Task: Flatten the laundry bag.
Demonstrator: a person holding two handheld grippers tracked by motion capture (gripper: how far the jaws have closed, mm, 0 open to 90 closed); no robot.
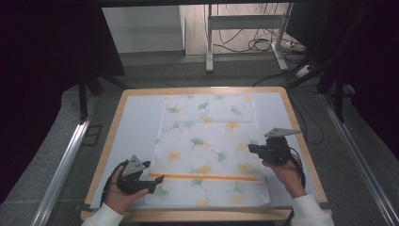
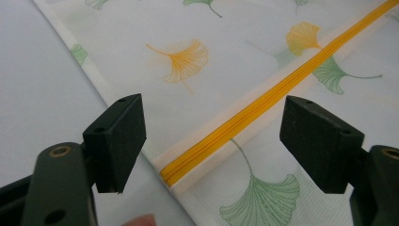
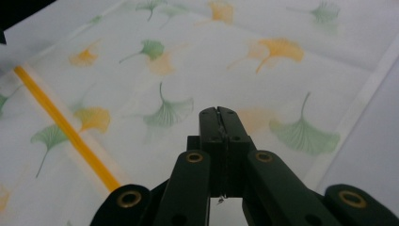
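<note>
A wood-edged table [image 1: 109, 141] with a pale covering stands on a grey floor [image 1: 56, 141]. Beyond it are the legs of a metal frame [image 1: 209, 42] and loose cables [image 1: 256, 44], with dark curtains to either side. A metal rail [image 1: 63, 165] runs along the floor at the left.

Spread flat on the table lies a white mesh bag [image 1: 209, 141] printed with green and orange ginkgo leaves. Its yellow zipper [image 1: 202, 177] runs across near the person's edge and looks zipped up. Whether anything is inside the bag cannot be told, though it lies quite flat.

The left hand-held gripper [image 1: 157, 179] sits at the bag's near left corner. Its jaws stand wide apart and grip nothing; in the left gripper view the zipper's end [image 2: 188, 162] lies on the table between them.

The right hand-held gripper [image 1: 251, 148] hangs over the bag's right edge. In the right gripper view its jaws are pressed together with nothing between them, above the leaf print [image 3: 169, 113].
</note>
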